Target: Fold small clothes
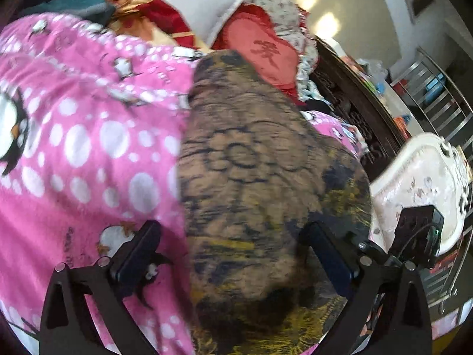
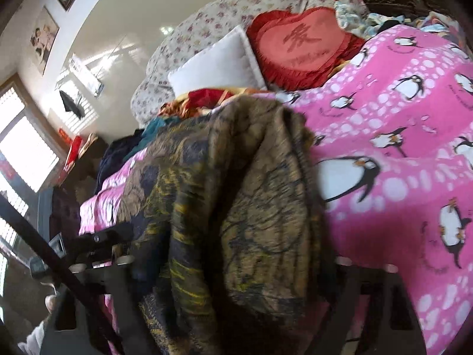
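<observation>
Garment [image 1: 260, 177], brown-gold print, lay bunched on pink penguin blanket [image 1: 88, 136], below red heart cushion [image 1: 266, 56]. Left gripper [image 1: 233, 242] jaws open astride it; right gripper [image 2: 236, 269] jaws' state I couldn't tell. Judged fold barely begun; next, spread flat.

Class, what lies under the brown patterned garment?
The pink penguin blanket shows around the brown patterned garment and runs beneath it; whatever lies directly underneath is covered.

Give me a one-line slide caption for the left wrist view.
Open left gripper straddling a brown patterned garment on a pink penguin blanket, heart-shaped red cushion behind.
</observation>
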A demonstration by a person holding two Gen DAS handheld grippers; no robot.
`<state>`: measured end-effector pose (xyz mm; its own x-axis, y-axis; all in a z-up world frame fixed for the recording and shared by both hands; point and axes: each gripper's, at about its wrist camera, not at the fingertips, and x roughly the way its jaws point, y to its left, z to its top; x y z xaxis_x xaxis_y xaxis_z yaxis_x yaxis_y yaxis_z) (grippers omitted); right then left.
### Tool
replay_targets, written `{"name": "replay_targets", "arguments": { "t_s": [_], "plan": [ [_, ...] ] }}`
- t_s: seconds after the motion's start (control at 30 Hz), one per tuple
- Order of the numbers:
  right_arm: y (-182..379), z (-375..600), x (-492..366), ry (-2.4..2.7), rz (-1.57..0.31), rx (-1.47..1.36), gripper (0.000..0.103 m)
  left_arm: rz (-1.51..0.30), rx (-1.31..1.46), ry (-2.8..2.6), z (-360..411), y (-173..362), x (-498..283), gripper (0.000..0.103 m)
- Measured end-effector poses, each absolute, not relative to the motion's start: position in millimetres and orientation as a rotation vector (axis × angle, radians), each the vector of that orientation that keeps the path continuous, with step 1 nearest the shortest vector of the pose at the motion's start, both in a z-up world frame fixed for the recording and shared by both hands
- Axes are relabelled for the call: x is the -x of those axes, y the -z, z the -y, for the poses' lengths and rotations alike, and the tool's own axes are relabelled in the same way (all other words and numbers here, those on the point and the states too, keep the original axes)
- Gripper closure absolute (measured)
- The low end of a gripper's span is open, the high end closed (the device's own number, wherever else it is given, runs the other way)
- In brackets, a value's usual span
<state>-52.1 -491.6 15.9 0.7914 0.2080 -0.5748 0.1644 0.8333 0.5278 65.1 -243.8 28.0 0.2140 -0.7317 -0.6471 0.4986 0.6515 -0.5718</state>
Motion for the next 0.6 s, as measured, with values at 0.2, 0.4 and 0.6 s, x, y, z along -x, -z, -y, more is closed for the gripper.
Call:
{"name": "replay_targets", "arguments": {
  "t_s": [0.2,0.4,0.6],
  "plan": [
    [-33,473,61,-0.027,-0.633,-0.562,0.066,-0.997,0.188,0.915,248,-57,-43,0.062],
    [-67,452,85,-0.088,-0.593,-0.556,0.067,-0.929,0.189,0.964,212,-107,-9,0.065],
    [-89,408,115,-0.164,-0.601,-0.573,0.067,-0.942,0.141,0.924,159,-130,38,0.065]
  ]
}}
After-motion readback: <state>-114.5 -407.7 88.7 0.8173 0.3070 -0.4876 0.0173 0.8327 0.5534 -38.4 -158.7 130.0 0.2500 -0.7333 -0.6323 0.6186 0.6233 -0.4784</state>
